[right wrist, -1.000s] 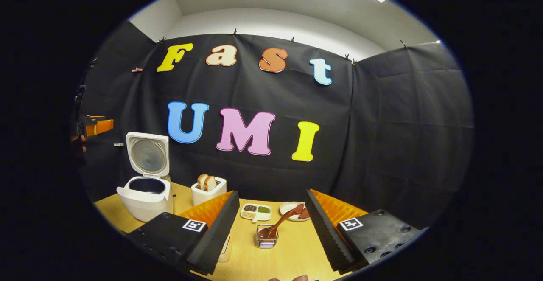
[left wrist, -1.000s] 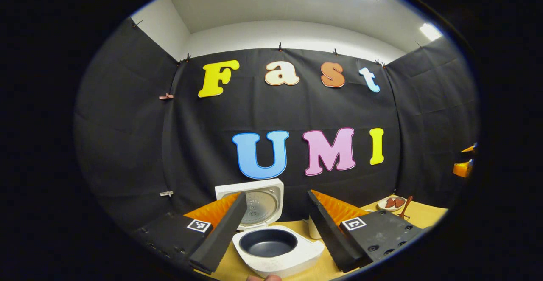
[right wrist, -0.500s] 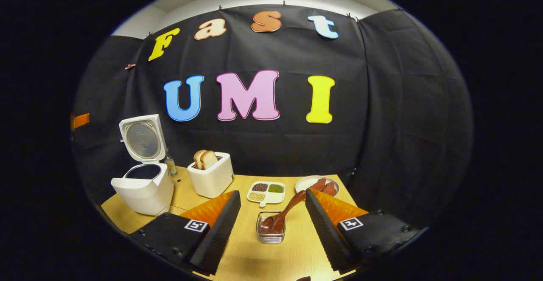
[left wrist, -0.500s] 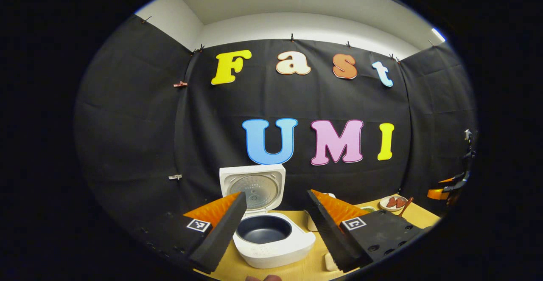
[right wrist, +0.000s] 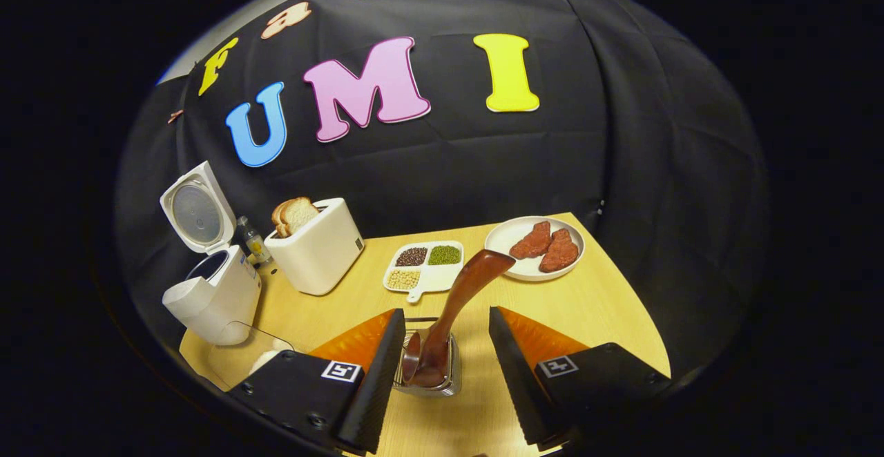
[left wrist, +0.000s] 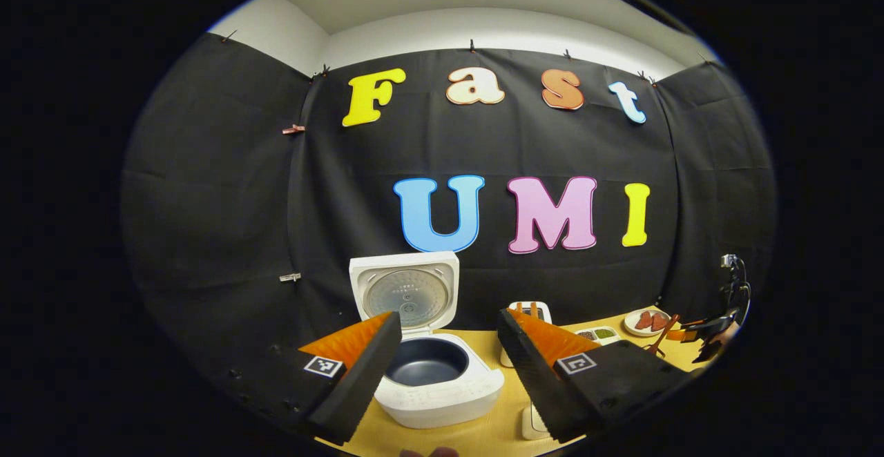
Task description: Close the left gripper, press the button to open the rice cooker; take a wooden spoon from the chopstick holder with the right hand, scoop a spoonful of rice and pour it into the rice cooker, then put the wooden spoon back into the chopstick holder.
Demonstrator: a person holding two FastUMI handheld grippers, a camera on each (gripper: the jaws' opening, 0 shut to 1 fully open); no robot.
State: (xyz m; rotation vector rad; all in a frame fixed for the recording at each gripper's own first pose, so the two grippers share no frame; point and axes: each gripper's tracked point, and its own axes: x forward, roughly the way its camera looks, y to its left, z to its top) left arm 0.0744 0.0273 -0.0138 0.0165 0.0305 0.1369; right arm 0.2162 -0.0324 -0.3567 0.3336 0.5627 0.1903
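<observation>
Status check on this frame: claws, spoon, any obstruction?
Both claws open: left claw over open rice cooker; right claw straddling wooden spoon in chopstick holder, not gripped. Nothing blocking.

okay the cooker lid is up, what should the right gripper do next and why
Probably ease the right gripper forward and down, then close on the wooden spoon. Its jaws stand open on either side of the spoon, which leans untouched in the chopstick holder, and the rice cooker is already open.
</observation>
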